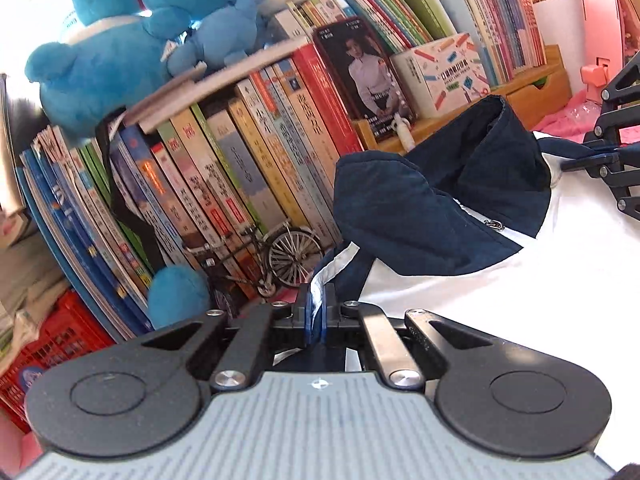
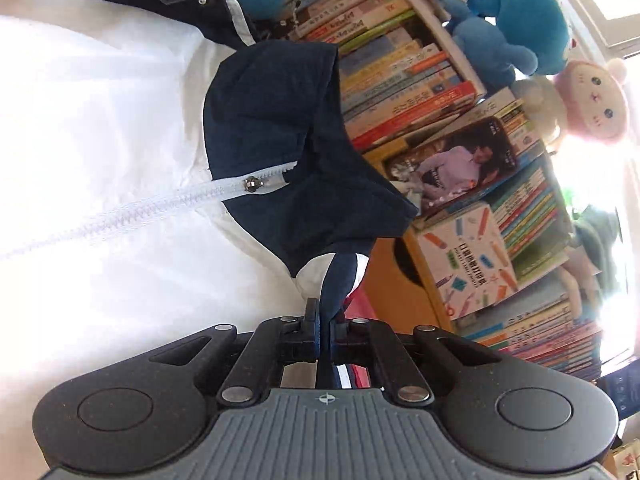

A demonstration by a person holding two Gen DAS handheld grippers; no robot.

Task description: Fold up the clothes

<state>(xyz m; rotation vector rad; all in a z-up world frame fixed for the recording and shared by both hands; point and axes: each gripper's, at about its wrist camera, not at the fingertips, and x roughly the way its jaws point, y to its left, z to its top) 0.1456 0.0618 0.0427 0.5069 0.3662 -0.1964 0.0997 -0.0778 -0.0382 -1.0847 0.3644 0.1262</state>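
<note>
- The left gripper [image 1: 319, 312] is clamped on the jacket [image 1: 440, 216] shoulder edge.
- The right gripper [image 2: 325, 320] pinches the opposite shoulder edge.
- The jacket lies zipped, just before the row of books [image 1: 240, 152].

Jacket [image 1: 500, 264] before books [image 1: 224, 168]; plush toys [image 1: 120, 40] atop them.

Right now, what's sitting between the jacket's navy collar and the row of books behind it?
In the left wrist view, a small model bicycle stands between the navy collar and the books, right against the book spines. Nothing else shows in that stretch.
</note>
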